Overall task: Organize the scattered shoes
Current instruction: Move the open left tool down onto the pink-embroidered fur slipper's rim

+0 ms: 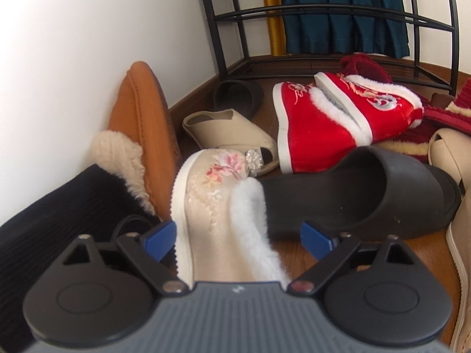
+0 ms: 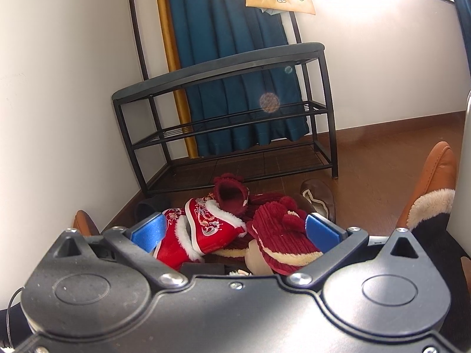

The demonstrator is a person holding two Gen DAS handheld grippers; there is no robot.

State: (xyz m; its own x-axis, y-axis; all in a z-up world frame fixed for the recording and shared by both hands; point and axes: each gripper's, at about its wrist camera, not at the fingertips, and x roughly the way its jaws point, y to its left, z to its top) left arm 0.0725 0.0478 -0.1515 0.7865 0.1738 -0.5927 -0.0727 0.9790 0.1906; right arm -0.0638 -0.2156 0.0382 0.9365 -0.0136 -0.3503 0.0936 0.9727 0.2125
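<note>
Cream satin with pink flowers and white fur covers the embroidered boot (image 1: 212,206), which lies on its side on the brown floor (image 1: 368,253). The left gripper (image 1: 240,236) is low over it. Its blue fingers (image 1: 160,239) sit one on each side of the boot. The left one is right at the white sole, but the right one has a gap of floor beside it, so the jaws are open and not pinching yet. I think the boot is the next shoe to be picked up, and the sole and the fur edge give the fingers something firm to squeeze.

Just beside it lies a black slide (image 1: 362,194), and behind that are two red boots (image 1: 321,126) and a beige slipper (image 1: 226,129). A tan slipper (image 1: 144,117) leans on the white wall (image 1: 73,58), likely because it was dropped there.

The black shoe rack (image 2: 229,111) stands in the corner with bare shelves, so no shoe is put away yet.

The right gripper (image 2: 235,234) waits above the pile of red slippers (image 2: 282,244), wide open and holding nothing.
</note>
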